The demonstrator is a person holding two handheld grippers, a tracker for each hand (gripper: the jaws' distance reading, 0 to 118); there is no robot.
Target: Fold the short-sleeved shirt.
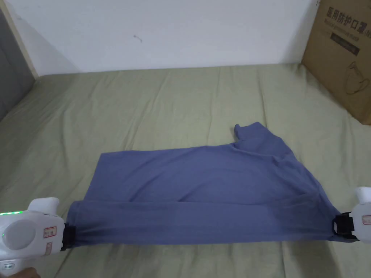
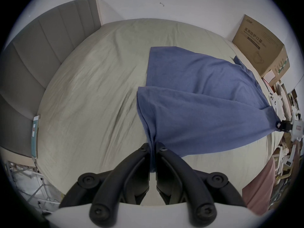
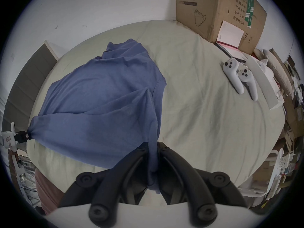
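Note:
A blue short-sleeved shirt [image 1: 203, 188] lies lengthwise across the olive bed sheet [image 1: 152, 101], its near edge lifted and pulled taut between both grippers. My left gripper [image 1: 69, 237] is shut on the shirt's near left corner; in the left gripper view the cloth [image 2: 197, 109] runs down between the two black jaws of that gripper [image 2: 153, 146]. My right gripper [image 1: 338, 224] is shut on the near right corner, and in the right gripper view the fabric [image 3: 102, 100] is bunched between its gripper [image 3: 152, 146] jaws. One sleeve [image 1: 250, 132] sticks up at the far right.
A large cardboard box [image 1: 340, 54] stands at the bed's far right corner by the white wall. Two white handheld controllers [image 3: 238, 77] and a booklet [image 3: 230, 34] lie on the sheet near it. A grey padded headboard [image 2: 41, 58] borders the left side.

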